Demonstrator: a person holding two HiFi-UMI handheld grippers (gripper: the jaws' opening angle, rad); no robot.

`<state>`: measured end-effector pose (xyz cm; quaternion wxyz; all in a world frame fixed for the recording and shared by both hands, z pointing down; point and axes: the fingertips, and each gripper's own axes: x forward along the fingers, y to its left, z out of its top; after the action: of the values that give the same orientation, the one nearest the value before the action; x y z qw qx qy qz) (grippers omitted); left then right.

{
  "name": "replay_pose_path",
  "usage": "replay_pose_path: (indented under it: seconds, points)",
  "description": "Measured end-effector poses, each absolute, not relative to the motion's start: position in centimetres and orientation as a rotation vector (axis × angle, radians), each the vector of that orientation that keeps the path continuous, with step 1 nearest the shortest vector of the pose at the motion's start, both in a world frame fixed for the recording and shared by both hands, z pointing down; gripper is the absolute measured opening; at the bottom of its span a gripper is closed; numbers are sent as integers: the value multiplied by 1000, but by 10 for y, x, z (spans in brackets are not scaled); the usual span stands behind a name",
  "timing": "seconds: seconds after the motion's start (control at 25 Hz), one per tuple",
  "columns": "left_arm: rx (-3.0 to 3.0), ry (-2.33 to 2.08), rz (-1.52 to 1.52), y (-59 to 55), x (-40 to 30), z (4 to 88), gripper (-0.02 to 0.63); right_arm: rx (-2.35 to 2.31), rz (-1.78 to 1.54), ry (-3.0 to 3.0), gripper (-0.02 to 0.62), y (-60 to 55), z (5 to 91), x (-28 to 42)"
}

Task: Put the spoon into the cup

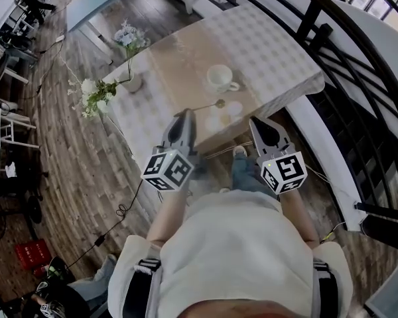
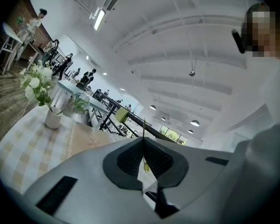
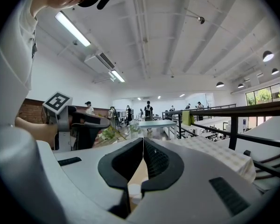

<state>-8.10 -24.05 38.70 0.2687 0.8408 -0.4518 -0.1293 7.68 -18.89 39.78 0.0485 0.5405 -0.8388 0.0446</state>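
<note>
A white cup [image 1: 220, 77] stands on its saucer on the beige runner of the checked table [image 1: 278, 58]. My left gripper [image 1: 186, 113] is shut on a thin golden spoon [image 1: 209, 105], whose bowl points toward the cup, a little short of it. In the left gripper view the spoon [image 2: 144, 130] stands up out of the closed jaws of the left gripper [image 2: 143, 139]. My right gripper [image 1: 255, 120] hangs at the table's near edge, right of the spoon, its jaws together with nothing in them. The right gripper [image 3: 143, 141] looks shut there too.
A white vase [image 1: 131, 82] with flowers stands at the table's left side, with white blooms [image 1: 91, 93] hanging over the edge. A black railing [image 1: 358, 78] runs along the right. Wooden floor lies below, left of the table.
</note>
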Motion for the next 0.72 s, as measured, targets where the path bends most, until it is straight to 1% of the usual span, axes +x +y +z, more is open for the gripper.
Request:
replay_pose_path:
  seconds: [0.72]
  points:
    - [2175,-1353,-330,-330,-42,413,5,1448,115,-2654,2,-307,403,112]
